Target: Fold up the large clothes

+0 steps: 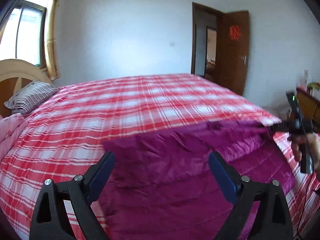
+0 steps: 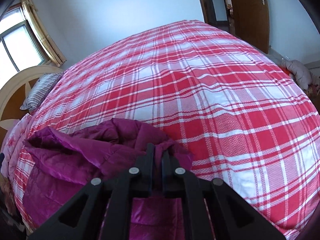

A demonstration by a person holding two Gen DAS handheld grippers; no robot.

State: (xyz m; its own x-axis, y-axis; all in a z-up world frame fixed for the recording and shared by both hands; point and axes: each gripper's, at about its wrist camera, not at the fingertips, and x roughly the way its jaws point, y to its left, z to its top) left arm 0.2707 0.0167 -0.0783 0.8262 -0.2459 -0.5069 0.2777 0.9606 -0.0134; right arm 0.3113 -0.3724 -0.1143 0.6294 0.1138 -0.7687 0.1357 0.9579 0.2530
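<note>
- The purple padded coat point(image 1: 180, 170) lay spread on the bed's red-and-white plaid cover point(image 1: 100, 104), at the near edge, well apart from the striped pillow point(image 1: 30, 97) by the headboard
- The left tool point(image 1: 162, 170) stood wide, its blue pads point(image 1: 222, 172) apart above the coat and pressing on nothing
- The right tool point(image 2: 158, 156) was drawn narrow, with a bunched fold of the coat's far edge caught between its fingers; in the left wrist view the cloth ran taut from that grip
- The shell looked shiny and thin over soft filling, so the coat would probably be light, bulky and slippery; it would slump and spring open rather than hold a crease
- A pinch on a single smooth layer seemed likely to slide off; a hem, seam or doubled edge would give a surer hold
- The near left edge, opposite the right tool's grip, looked the sensible place for the left tool to close, so both ends of one edge could be carried together
- The soft bed would let the coat drag and wrinkle the cover
</note>
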